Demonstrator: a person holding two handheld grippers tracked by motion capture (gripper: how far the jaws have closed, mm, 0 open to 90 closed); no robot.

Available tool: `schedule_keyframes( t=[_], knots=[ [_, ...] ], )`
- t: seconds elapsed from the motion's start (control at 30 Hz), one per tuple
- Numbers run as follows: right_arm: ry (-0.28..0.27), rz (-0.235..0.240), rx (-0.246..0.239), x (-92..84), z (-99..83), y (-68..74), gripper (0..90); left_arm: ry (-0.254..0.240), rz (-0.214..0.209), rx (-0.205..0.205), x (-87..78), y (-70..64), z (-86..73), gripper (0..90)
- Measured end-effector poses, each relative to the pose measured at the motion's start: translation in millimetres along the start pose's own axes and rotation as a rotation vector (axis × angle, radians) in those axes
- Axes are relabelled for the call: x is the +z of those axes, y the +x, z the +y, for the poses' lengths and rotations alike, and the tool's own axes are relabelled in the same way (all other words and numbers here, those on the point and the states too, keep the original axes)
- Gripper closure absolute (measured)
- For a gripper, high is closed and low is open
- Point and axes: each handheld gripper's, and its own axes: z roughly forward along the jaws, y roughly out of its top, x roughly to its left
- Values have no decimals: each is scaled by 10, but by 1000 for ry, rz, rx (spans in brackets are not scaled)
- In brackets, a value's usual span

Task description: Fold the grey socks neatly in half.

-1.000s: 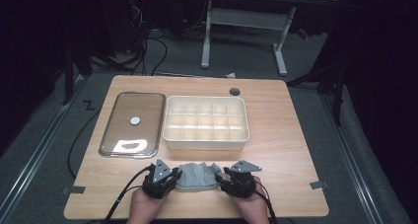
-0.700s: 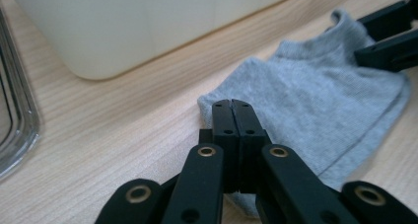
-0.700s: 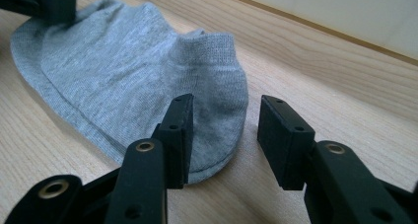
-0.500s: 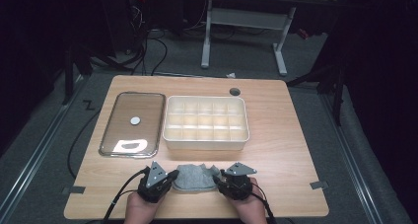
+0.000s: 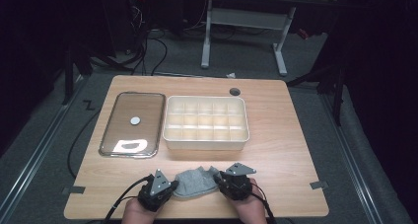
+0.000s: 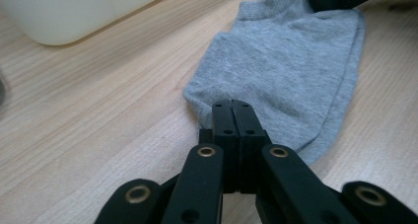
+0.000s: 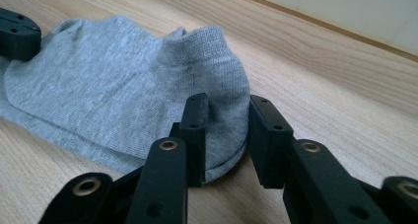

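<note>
A grey sock [image 5: 196,183] lies flat on the near edge of the wooden table [image 5: 286,135], between the two hands. The left gripper [image 6: 232,107] has its jaws pressed together on the sock's edge, while the right gripper [image 7: 226,116] has just been closing, its jaws straddling the other end with a gap still showing. Beyond the sock sit a white divided box [image 5: 206,123] and, left of it, a metal tray [image 5: 133,124].
</note>
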Motion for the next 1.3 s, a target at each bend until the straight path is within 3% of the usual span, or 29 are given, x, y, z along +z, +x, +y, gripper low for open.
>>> schedule_keyframes(
  t=[0.17, 0.37, 0.43, 0.5, 0.63, 0.7, 0.8, 0.9, 1.1, 1.3],
  knots=[
    [3, 33, 10, 2, 2, 4, 833, -4, 25, -4, 56, 41, 35, 898],
    [-1, 49, 22, -10, 22, -6, 860, -1, 47, -25, 89, 111, 88, 892],
    [-11, 48, 25, -27, 26, -8, 860, -23, 59, -39, 51, 120, 119, 869],
    [-14, 46, 25, -34, 27, -13, 860, -83, 23, -107, -11, 113, 196, 825],
    [-23, 45, 21, -34, 23, -14, 859, -103, -13, -96, 8, -7, 338, 836],
    [-22, 49, 21, -36, 20, -10, 859, -82, -38, -77, 159, -142, 460, 847],
    [-27, 50, 22, -44, 14, -10, 859, -47, -52, -79, 307, -196, 529, 855],
    [-32, 56, 25, -47, 6, -23, 859, -21, -34, -76, 406, -212, 565, 869],
    [-39, 57, 29, -68, 2, -41, 859, 34, -9, -60, 504, -208, 520, 887],
    [-54, 72, 41, -95, 4, -48, 859, 38, 3, -50, 542, -241, 481, 887]
  ],
)
